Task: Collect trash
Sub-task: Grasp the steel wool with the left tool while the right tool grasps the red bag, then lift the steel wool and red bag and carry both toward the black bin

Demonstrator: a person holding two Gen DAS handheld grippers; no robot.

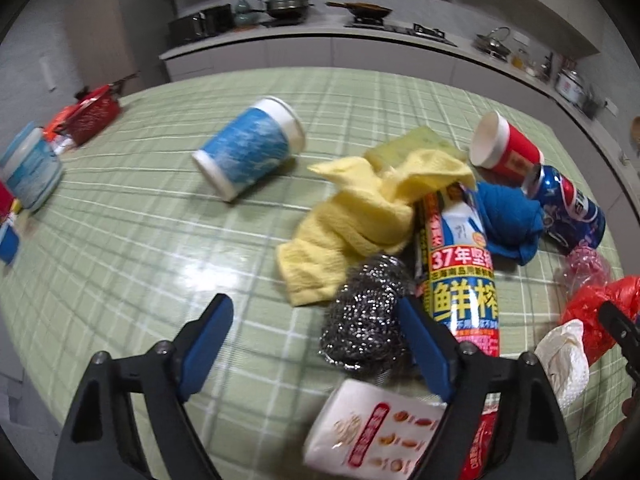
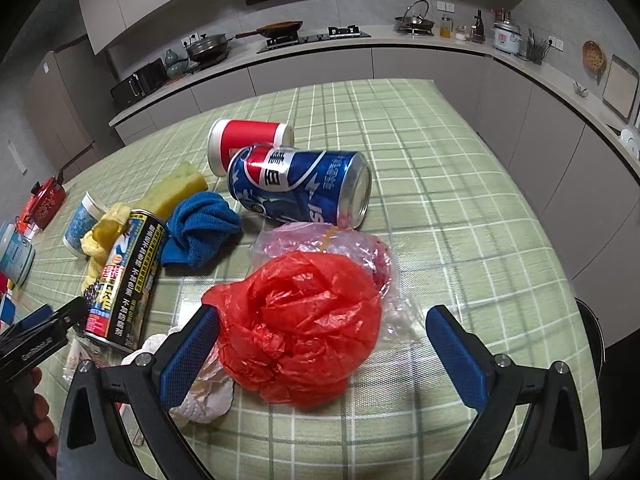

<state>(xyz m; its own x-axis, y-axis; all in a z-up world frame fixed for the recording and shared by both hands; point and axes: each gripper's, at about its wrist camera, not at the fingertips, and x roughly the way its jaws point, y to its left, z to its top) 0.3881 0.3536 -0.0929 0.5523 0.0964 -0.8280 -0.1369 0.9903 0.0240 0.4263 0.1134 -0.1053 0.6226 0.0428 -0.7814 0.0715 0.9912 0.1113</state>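
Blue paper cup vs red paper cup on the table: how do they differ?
The blue paper cup has a blue, cloud-like print; the red paper cup has a plain red band with a small label. The blue one lies alone on bare green checked tablecloth; the red one lies close against the Pepsi can. In the left wrist view, the red cup's open mouth shows; the blue cup's does not. Both lie on their sides and have white rims.

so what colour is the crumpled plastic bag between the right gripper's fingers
Red; the plastic bag shows best in the right wrist view.

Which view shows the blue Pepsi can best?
The right wrist view: the Pepsi can lies on its side near the centre, whole, label and end legible. The left wrist view shows it only at the right edge, distorted, partly behind the blue cloth.
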